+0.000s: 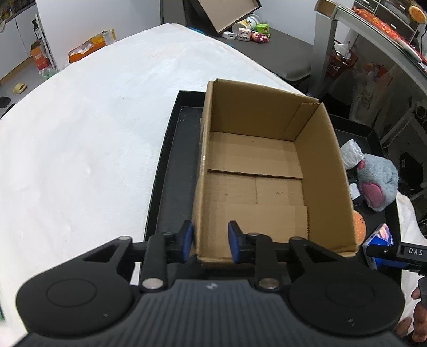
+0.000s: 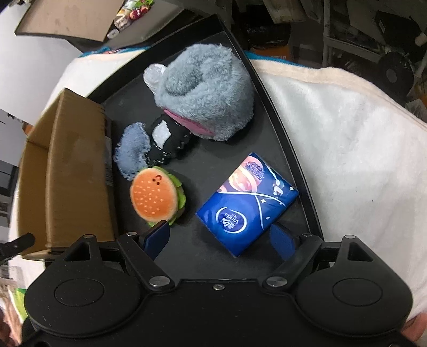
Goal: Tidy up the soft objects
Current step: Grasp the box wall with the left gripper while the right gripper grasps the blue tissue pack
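An empty cardboard box stands in a black tray on a white blanket. My left gripper straddles the box's near left corner, one pad outside the left wall and one inside, with a gap showing at the inner pad. In the right wrist view the tray holds a grey plush rat, a small grey and black plush, a plush burger and a blue tissue pack. My right gripper hangs open just over the pack's near corner. The left pad is close to the burger.
The white blanket spreads to the right of the tray and covers the bed to the left. The box fills the tray's left part. Toys and a tilted lid lie on a dark surface beyond the bed.
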`<state>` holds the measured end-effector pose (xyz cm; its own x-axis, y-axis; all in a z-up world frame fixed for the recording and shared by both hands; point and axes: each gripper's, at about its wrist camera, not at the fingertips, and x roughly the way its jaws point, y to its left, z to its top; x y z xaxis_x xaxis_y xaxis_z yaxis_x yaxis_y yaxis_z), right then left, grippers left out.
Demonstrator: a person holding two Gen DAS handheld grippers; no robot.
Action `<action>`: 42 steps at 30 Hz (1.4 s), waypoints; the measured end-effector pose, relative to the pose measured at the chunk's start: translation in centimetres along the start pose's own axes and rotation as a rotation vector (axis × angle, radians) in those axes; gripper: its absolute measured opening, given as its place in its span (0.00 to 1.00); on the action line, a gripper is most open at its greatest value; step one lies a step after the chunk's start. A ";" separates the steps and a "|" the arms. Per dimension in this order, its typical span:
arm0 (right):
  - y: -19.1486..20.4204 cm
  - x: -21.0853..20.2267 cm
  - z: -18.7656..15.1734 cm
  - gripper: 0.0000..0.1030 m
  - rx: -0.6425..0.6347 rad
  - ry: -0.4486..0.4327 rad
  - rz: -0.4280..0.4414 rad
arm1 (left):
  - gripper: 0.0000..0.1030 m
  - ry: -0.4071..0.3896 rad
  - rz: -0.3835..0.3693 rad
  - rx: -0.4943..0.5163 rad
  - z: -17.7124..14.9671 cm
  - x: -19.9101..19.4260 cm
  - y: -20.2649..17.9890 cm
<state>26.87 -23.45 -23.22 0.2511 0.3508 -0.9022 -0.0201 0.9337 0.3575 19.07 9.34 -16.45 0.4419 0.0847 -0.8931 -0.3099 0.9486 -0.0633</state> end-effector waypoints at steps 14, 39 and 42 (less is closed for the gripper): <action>0.1 0.5 0.9 0.83 0.023 -0.060 -0.024 | 0.10 -0.007 -0.014 -0.009 -1.0 -1.1 0.9; 1.5 0.4 -0.4 0.52 -0.128 -0.118 -0.179 | 0.11 0.002 0.029 -0.026 -1.0 0.3 0.5; 1.5 0.1 -0.7 0.51 -0.135 -0.115 -0.183 | 0.09 -0.003 0.025 -0.038 -1.1 0.9 0.9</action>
<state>26.22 -21.96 -22.97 0.3706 0.1722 -0.9127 -0.0918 0.9846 0.1485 18.24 9.97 -17.77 0.4362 0.1095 -0.8932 -0.3530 0.9338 -0.0579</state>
